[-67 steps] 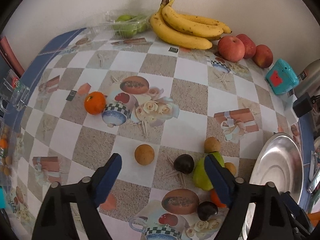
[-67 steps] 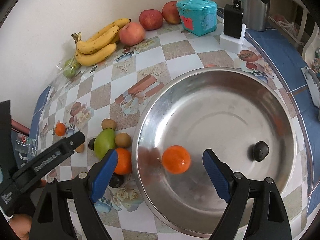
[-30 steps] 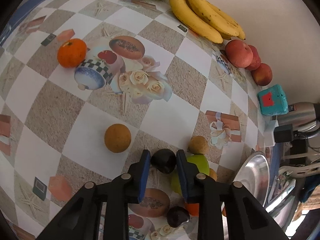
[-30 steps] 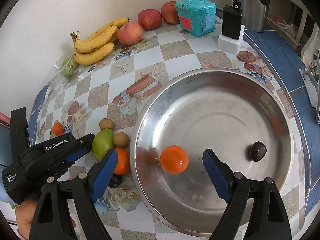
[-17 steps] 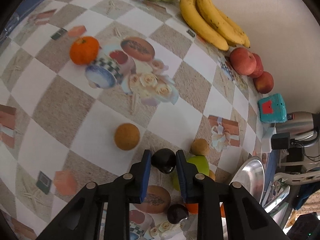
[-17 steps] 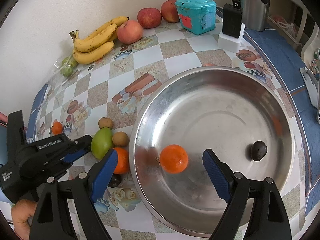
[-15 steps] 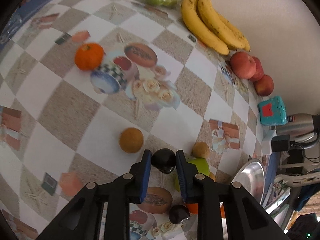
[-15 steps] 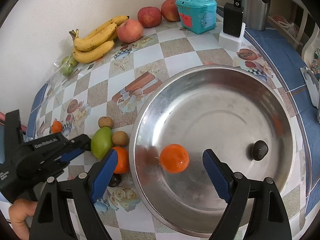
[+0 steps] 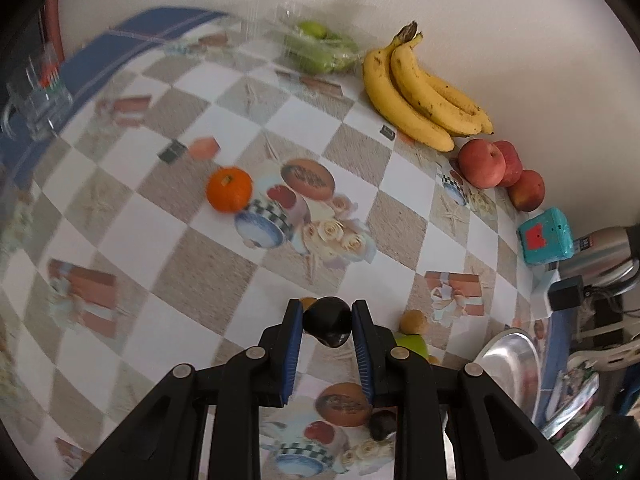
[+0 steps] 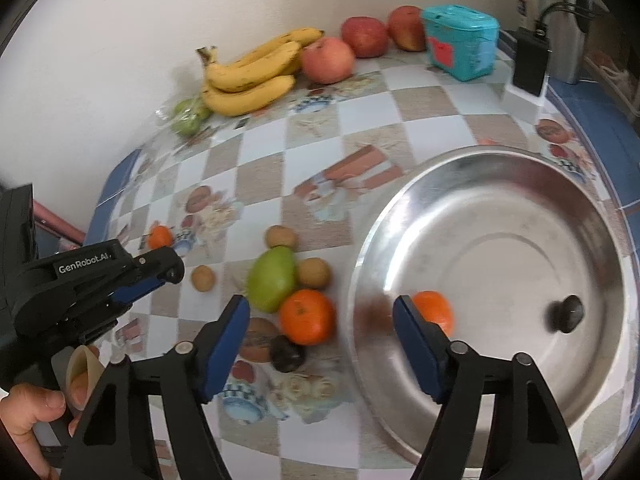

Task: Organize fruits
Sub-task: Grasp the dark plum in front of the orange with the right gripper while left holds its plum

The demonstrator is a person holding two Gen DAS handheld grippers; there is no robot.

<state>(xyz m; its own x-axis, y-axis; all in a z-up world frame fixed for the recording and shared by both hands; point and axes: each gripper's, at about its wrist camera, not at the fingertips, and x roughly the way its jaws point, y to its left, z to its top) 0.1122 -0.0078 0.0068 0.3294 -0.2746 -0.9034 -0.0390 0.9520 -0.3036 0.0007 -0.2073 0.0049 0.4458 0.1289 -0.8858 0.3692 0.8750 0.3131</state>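
Left tongs [image 9: 327, 322] clenched on a small dark fruit [image 9: 327, 321], probably a plum or passion fruit; both blue pads press its sides and it hangs clear of the table [image 9: 168, 240].

Landmark for all places: the steel basin [image 10: 500, 168]. In the left wrist view only a sliver of its rim shows [image 9: 508, 354], low and to the right of the held fruit. Judged: the coming move turns on this one relation. The fruit must travel rightward and toward the camera side, over the near rim, before release.

Already in the basin: one tangerine [image 10: 434, 312] near its left wall, one dark fruit [image 10: 566, 314] toward its right side.

Just outside the basin's left rim sits a cluster: a second tangerine [image 10: 306, 316], a green mango [image 10: 272, 278], two brown round fruits [image 10: 313, 273] [image 10: 281, 236], another dark fruit [image 10: 287, 354]. A third brown fruit [image 10: 202, 278] and a third tangerine [image 10: 160, 237] lie farther left still.

Right tongs [image 10: 320, 334] are closing, with nothing pressed between them; they are aimed at the second tangerine and hover above it. Judged: the right hand is nearer both the basin and that cluster. The left tongs' body [image 10: 92, 280] enters from the far left of the right wrist view, so the held fruit has to cross over the cluster.

Bananas [image 10: 252, 76] and apples [image 10: 328, 60] lie along the wall, well apart from the basin, untouched.
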